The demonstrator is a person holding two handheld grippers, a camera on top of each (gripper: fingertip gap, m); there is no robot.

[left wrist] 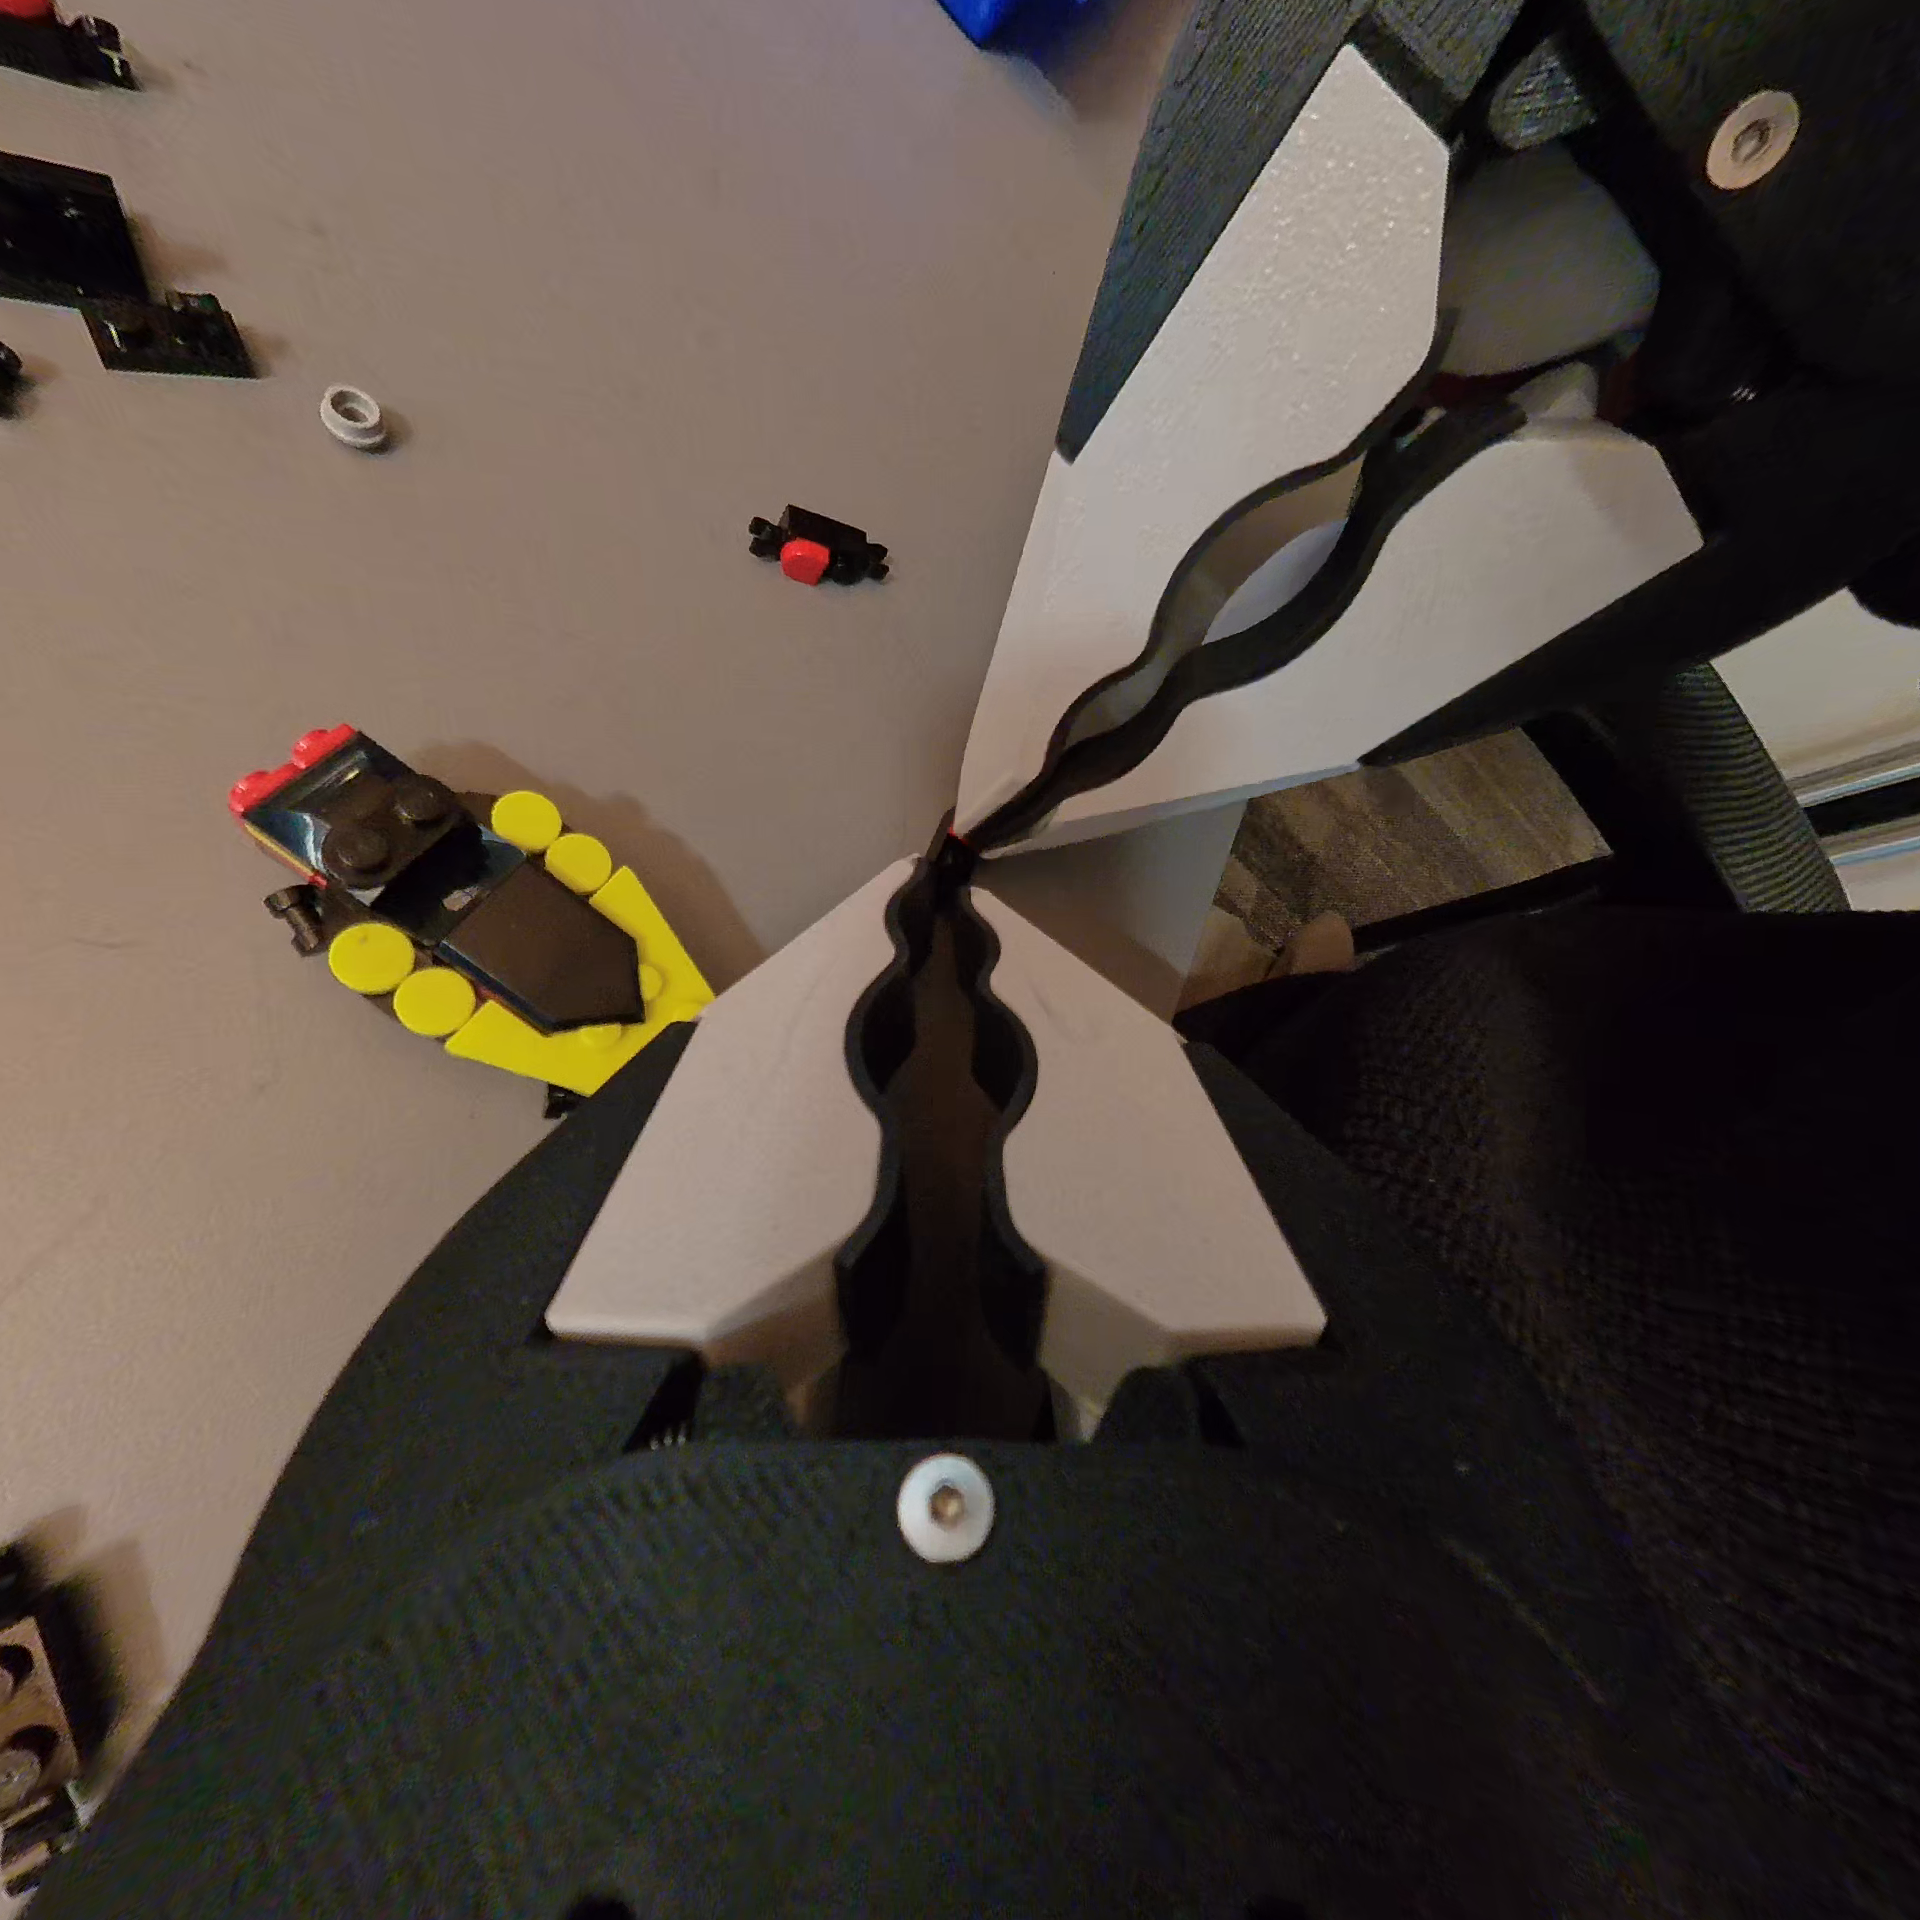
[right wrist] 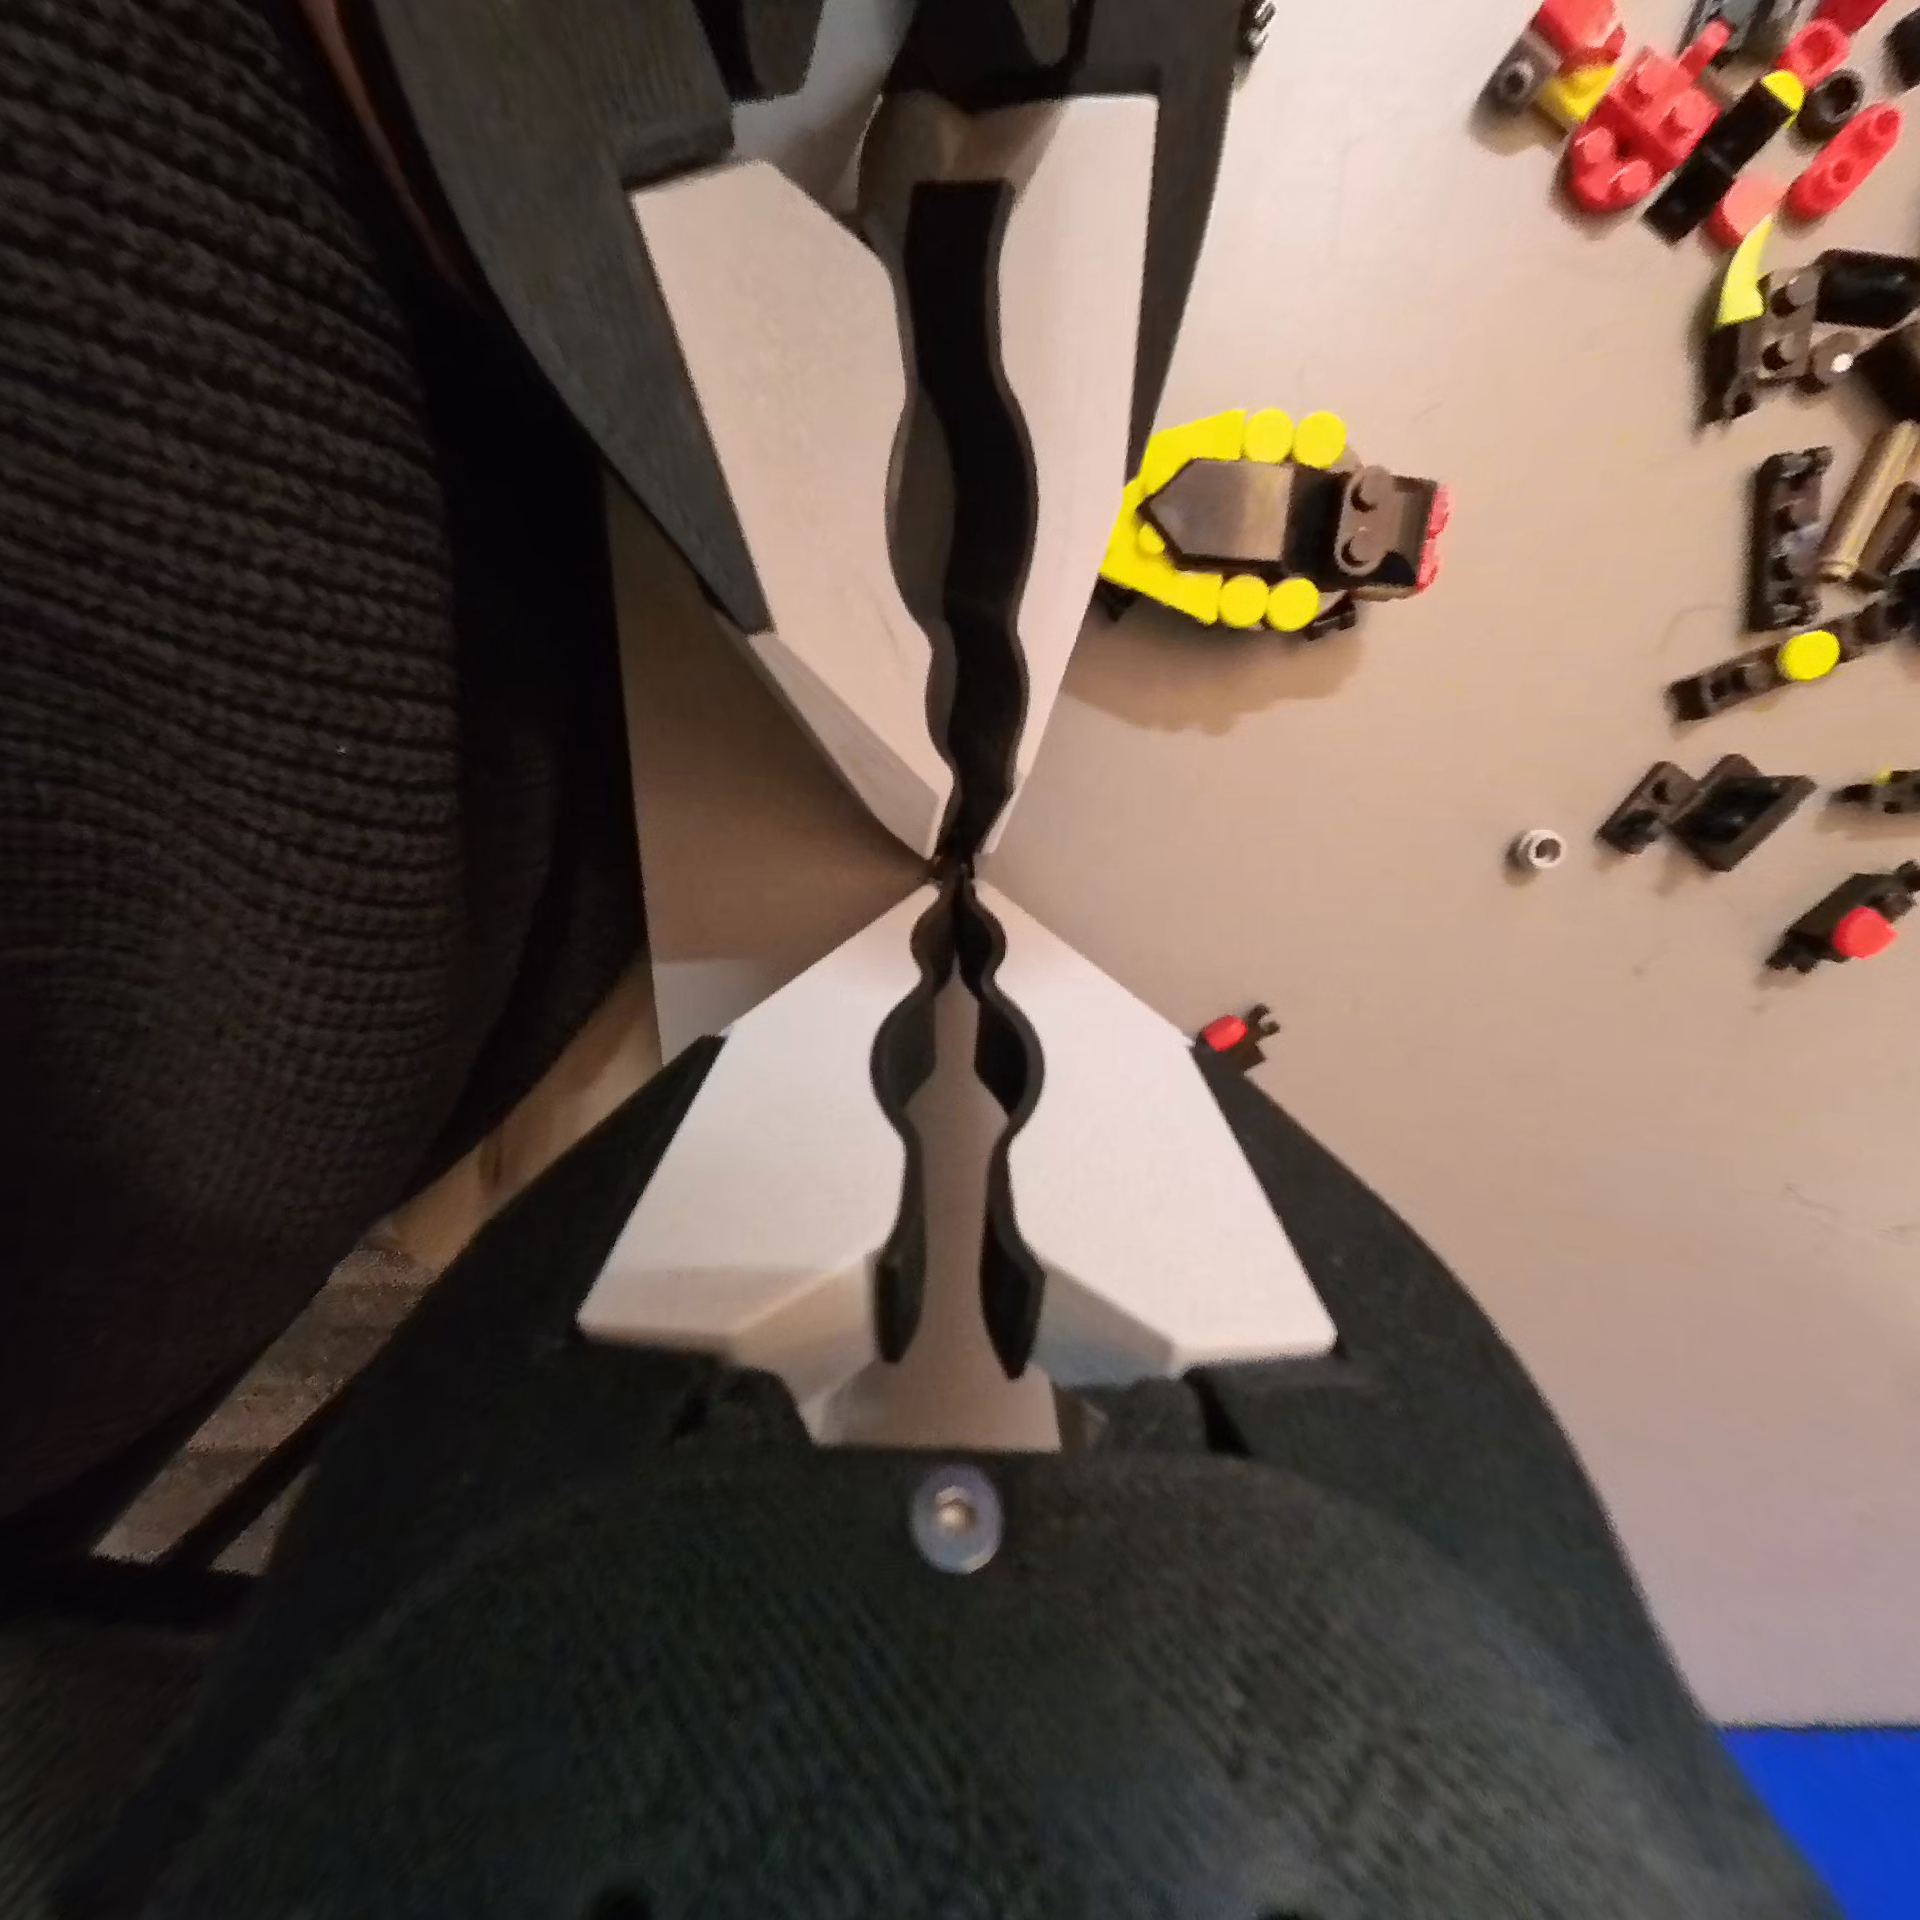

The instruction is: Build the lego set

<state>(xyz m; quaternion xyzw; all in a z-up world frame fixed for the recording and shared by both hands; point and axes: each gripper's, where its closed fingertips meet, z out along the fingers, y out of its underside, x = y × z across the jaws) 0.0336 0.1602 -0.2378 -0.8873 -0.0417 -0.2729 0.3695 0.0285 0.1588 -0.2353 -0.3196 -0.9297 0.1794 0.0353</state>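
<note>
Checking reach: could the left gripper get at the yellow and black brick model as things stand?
Probably, but not at once. The model lies close beside the left gripper, nothing between. But it is shut on a small piece, tip to tip with the right gripper, so it must open first.

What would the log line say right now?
left claw: shut | right claw: shut | tip to tip on tiny black-and-red piece | nearest: yellow-and-black brick model on table

I am seeing no writing, number, brand or sign that can be read in either of my views; neither the toy bricks in the upper right of the frame nor the table are showing any.
</note>
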